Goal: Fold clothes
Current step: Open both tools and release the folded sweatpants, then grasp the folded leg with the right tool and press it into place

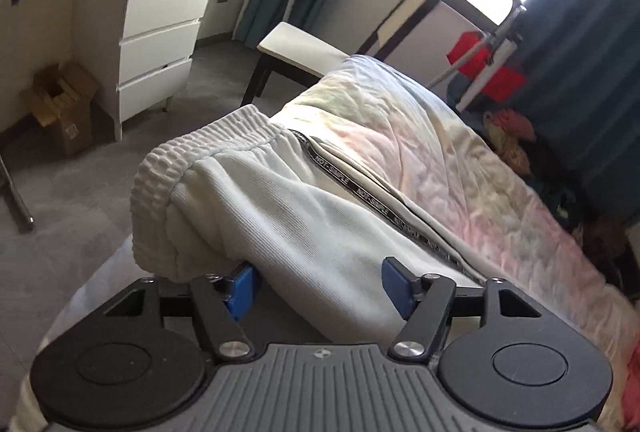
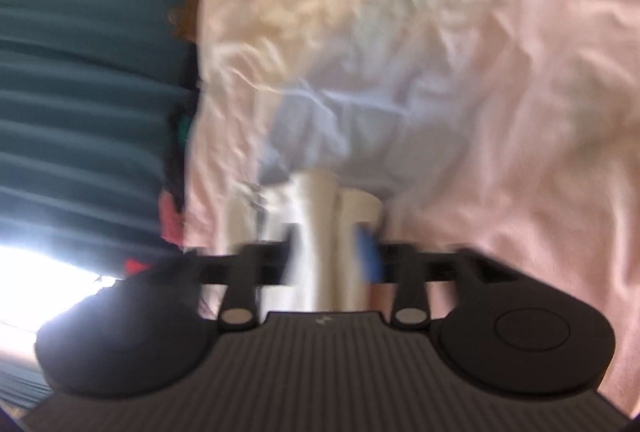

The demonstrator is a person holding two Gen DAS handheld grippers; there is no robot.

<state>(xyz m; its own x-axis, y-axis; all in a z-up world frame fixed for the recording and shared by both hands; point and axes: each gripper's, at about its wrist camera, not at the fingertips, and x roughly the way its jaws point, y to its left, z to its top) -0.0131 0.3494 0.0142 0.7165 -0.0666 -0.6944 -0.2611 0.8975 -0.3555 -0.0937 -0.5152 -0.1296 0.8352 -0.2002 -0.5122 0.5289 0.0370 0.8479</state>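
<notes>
White ribbed sweatpants (image 1: 288, 208) with an elastic waistband (image 1: 192, 148) and a black lettered side stripe (image 1: 360, 192) lie on the bed. My left gripper (image 1: 318, 284) is open, its blue pads (image 1: 396, 284) on either side of a thick fold of the pants, which passes between them. In the blurred right wrist view, my right gripper (image 2: 332, 252) is shut on a bunched fold of the white pants fabric (image 2: 320, 232) and holds it above the bed.
The bed has a crumpled pastel pink sheet (image 1: 460, 160) (image 2: 500, 92). A white drawer unit (image 1: 156, 60) and desk stand far left, a stool (image 1: 296, 50) beyond the bed, a cardboard box (image 1: 60, 108) on the floor. Teal curtains (image 2: 80, 72) and coloured clothes (image 1: 512, 136) lie beside the bed.
</notes>
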